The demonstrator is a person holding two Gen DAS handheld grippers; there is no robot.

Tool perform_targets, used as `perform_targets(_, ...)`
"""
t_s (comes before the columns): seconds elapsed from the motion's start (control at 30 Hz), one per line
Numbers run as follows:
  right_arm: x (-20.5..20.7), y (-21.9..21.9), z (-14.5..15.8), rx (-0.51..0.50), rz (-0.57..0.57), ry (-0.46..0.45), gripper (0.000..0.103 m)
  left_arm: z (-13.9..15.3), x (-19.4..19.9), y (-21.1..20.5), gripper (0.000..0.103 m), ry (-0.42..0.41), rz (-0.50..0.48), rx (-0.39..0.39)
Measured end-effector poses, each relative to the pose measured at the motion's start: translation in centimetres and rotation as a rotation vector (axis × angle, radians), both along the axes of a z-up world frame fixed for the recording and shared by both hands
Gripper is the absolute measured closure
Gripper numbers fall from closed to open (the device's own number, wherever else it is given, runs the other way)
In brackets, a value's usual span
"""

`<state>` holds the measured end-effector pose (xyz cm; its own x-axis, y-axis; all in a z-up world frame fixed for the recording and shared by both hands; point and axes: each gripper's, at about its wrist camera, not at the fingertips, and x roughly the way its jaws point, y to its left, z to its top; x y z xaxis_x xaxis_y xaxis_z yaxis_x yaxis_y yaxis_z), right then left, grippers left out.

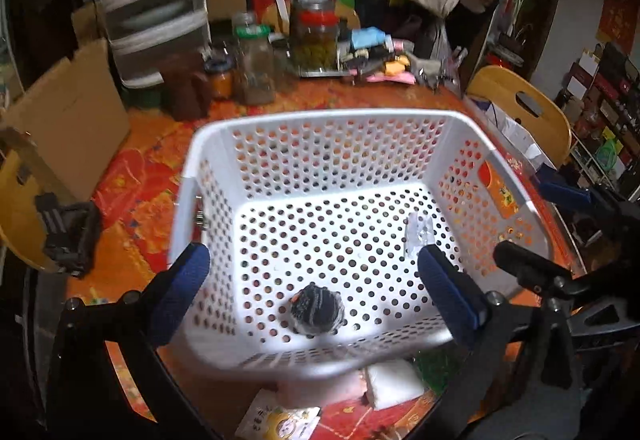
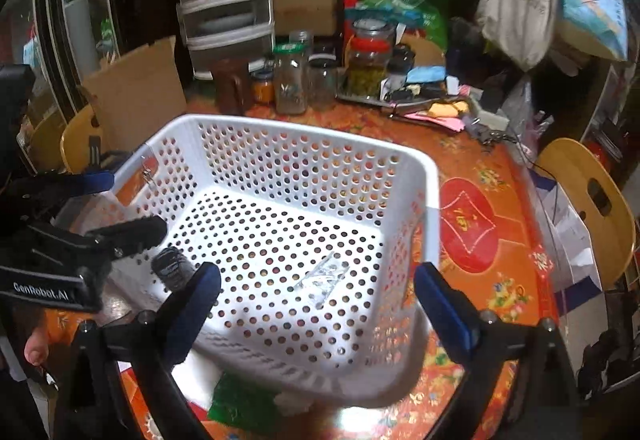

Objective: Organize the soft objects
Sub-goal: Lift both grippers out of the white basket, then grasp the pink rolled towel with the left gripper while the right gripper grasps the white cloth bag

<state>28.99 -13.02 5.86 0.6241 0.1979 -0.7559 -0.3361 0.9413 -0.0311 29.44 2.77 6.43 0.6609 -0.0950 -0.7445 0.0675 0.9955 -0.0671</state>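
Observation:
A white perforated basket (image 1: 320, 119) stands on the orange table; it also shows in the right wrist view (image 2: 434, 183). A dark grey knitted soft object (image 1: 318, 310) lies on its floor near the front wall, also visible in the right wrist view (image 2: 172, 266). A clear plastic piece (image 1: 418, 234) lies in the basket too (image 2: 322, 280). My left gripper (image 1: 314, 298) is open and empty above the basket's front, straddling the knitted object. My right gripper (image 2: 318, 304) is open and empty over the basket's near corner.
A white soft pad (image 1: 394, 382), a green item (image 2: 240, 406) and a yellow printed card (image 1: 280, 422) lie in front of the basket. Jars (image 1: 316, 35), a drawer unit (image 1: 152, 7) and a cardboard box (image 1: 72, 115) stand behind it. Wooden chairs (image 2: 592, 195) flank the table.

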Motion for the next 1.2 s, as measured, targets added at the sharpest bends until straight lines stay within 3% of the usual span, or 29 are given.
perform_targets(0.27,-5.2,-0.5,1.5,-0.013,-0.013,-0.110,0.001,2.4,-7.4,0.9,0.000,-0.138,0.034,0.048)
perform_targets(0.53,-9.9,-1.5,1.6,0.021,-0.015,-0.176,0.001,2.3,-14.4,2.5,0.000,-0.201,0.051,0.032)
perform_targets(0.8,-13.3,-2.8,-1.0,0.088,-0.025,-0.177,0.001,-2.3,-18.6,3.2,0.000,-0.173,0.074,0.034)
perform_targets(1.2,-13.9,-4.6,-7.0,0.141,-0.061,-0.102,0.001,-9.5,-17.3,4.7,0.000,-0.077,0.101,-0.011)
